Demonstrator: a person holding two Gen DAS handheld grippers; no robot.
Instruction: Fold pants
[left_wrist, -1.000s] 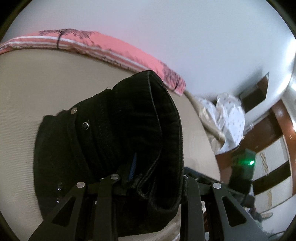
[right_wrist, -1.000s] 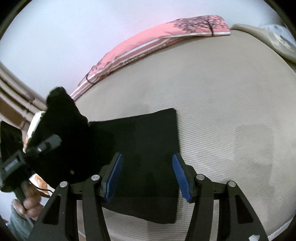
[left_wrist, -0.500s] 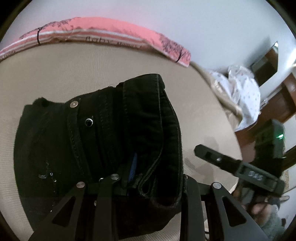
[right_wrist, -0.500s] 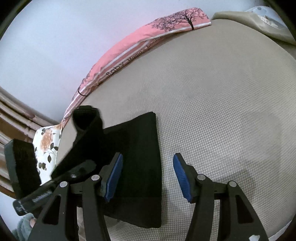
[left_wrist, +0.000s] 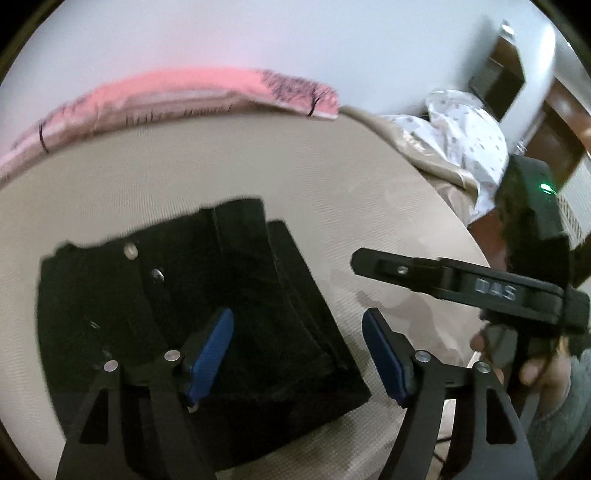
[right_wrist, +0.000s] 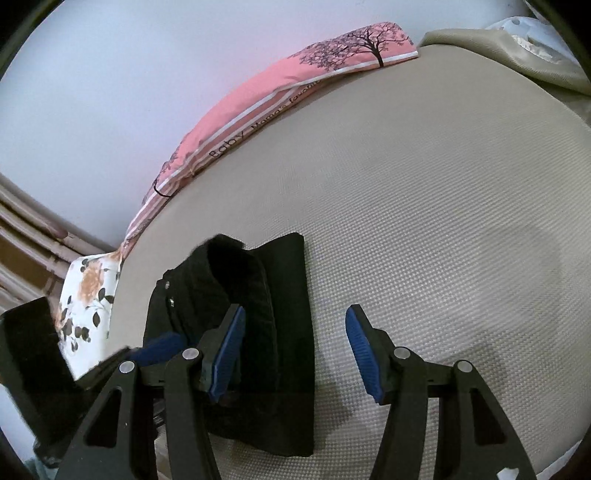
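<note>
Pants (left_wrist: 192, 317) are lying folded on the bed (right_wrist: 424, 221), waistband flap bulging upward. Your left gripper (left_wrist: 295, 350) and right gripper (right_wrist: 293, 347) are hovering wide apart, gripping nothing; leaving that thick flap unpressed is risking it springing open.

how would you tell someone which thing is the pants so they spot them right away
Start at the big beige mattress with the pink tree-print pillow along its far edge. On the near part, just ahead of the left gripper, lie the black pants, folded into a squarish stack. They are the only black cloth there, with metal buttons showing.
</note>
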